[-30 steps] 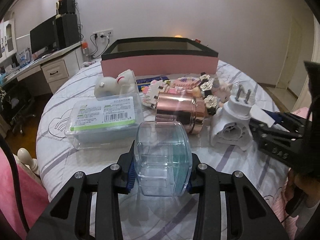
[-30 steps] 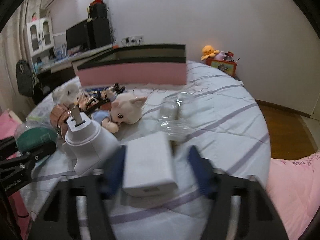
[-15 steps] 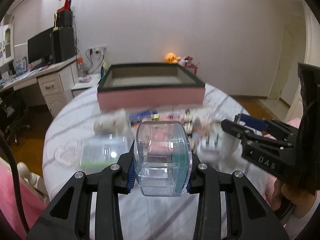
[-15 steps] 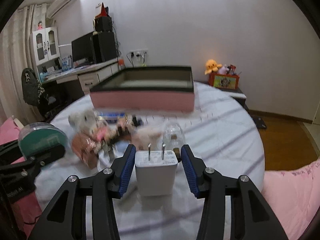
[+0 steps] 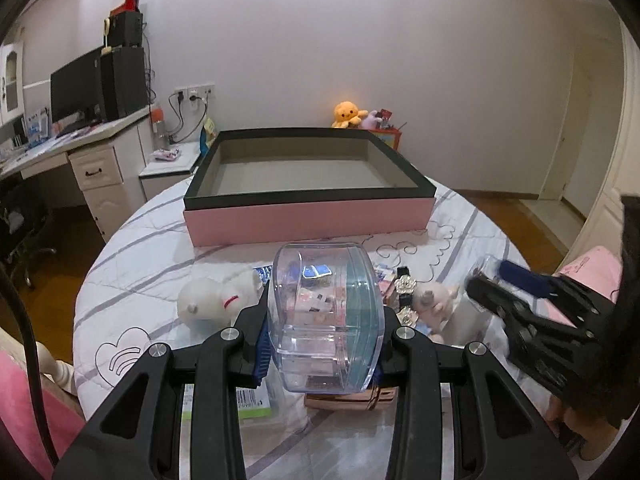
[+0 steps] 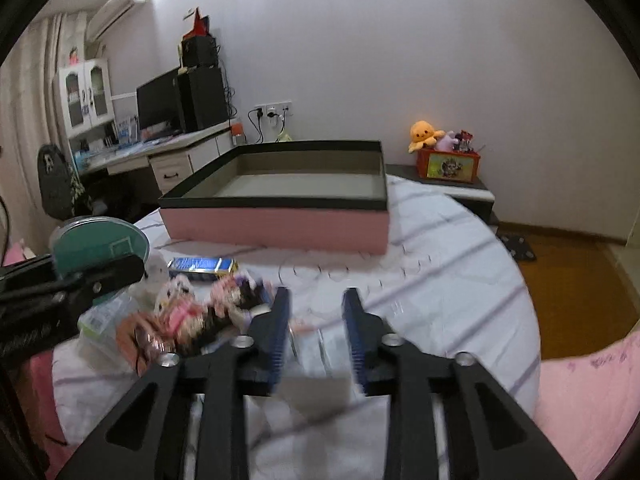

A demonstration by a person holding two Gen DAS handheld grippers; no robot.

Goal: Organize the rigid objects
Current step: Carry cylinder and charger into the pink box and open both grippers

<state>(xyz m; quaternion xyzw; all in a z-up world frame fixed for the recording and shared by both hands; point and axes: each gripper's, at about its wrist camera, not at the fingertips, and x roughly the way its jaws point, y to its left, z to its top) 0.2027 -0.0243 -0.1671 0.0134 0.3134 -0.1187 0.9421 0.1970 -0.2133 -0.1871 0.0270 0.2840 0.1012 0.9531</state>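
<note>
One clear container (image 5: 326, 320) in left gripper (image 5: 320, 344) (one pink box (image 5: 308, 216) beyond)

We see our left tongs (image 5: 322, 350) as matte black angular arms with triangular cut-outs, round silver screw heads at the joints and ribbed blue pads (image 5: 261, 354) inside the tips. Our right tongs (image 6: 316, 330) are built the same, and white lettering, too blurred to read, runs along one left arm.

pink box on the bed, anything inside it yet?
The pink box looks empty: bare grey floor and inner walls in both wrist views. The strip of floor just behind its near wall is hidden by that wall, so something flat there would not show.
</note>
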